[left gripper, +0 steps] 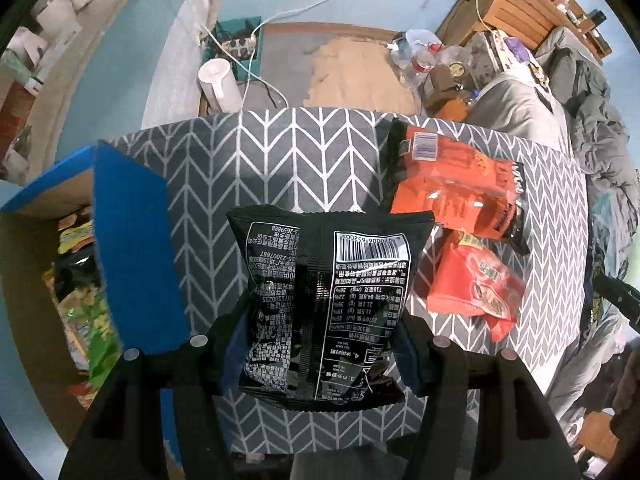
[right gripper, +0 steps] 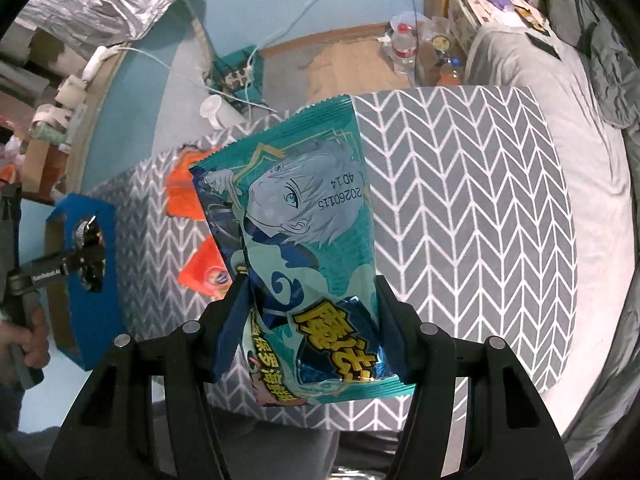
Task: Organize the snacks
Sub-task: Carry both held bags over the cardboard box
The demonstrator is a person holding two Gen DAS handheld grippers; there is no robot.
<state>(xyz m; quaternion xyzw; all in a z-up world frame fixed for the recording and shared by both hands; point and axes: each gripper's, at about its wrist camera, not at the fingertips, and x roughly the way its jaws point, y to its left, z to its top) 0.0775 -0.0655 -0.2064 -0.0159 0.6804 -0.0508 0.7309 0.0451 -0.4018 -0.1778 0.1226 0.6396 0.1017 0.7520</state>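
Observation:
My left gripper (left gripper: 320, 312) is shut on a black snack bag (left gripper: 324, 300) with white print and a barcode, held above the grey herringbone table (left gripper: 280, 160). An orange bag (left gripper: 452, 184) and a red bag (left gripper: 476, 284) lie on the table to its right. My right gripper (right gripper: 312, 304) is shut on a teal bag (right gripper: 304, 232) with a cartoon figure, also lifted over the table (right gripper: 460, 200). Behind it two orange bags (right gripper: 184, 196) peek out. In the right wrist view the left gripper (right gripper: 86, 256) shows at the far left, with a hand on its handle.
An open blue cardboard box (left gripper: 128, 248) with several snack packs inside stands at the table's left edge, also seen as the blue box (right gripper: 92, 320). Beyond the table are a white jug (left gripper: 218, 84), cables, bottles (left gripper: 420, 56), and a grey bed (right gripper: 580, 140) on the right.

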